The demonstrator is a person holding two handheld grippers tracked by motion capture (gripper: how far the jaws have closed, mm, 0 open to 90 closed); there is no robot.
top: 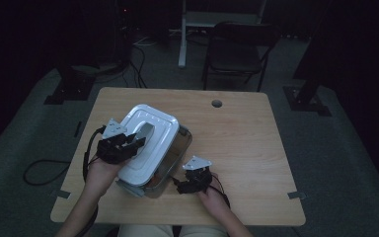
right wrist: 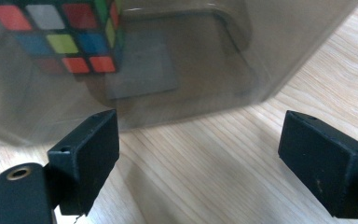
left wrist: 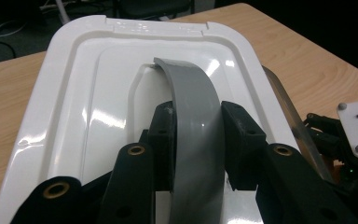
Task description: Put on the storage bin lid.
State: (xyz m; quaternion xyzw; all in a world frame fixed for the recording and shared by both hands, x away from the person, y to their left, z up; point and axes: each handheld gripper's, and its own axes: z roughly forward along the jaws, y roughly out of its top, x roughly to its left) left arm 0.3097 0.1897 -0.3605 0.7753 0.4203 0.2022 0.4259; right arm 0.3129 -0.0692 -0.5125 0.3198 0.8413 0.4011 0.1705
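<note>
A clear plastic box [top: 177, 148] stands on the wooden table [top: 246, 148]. Its white lid [top: 145, 143] rests askew over it, tilted and shifted to the left. My left gripper [top: 128, 143] is shut on the lid's grey handle [left wrist: 198, 126], one pad on each side of the strap. My right gripper [top: 190, 185] stands open just in front of the box's near wall [right wrist: 168, 70], with nothing between its fingers [right wrist: 86, 154]. Through that wall a colourful puzzle cube [right wrist: 60, 32] shows inside the box.
A cable hole [top: 216, 103] lies near the table's far edge. A dark folding chair [top: 237, 49] and a white stand [top: 182, 34] are on the floor behind the table. Black tripod feet [top: 69, 89] stand at both far corners.
</note>
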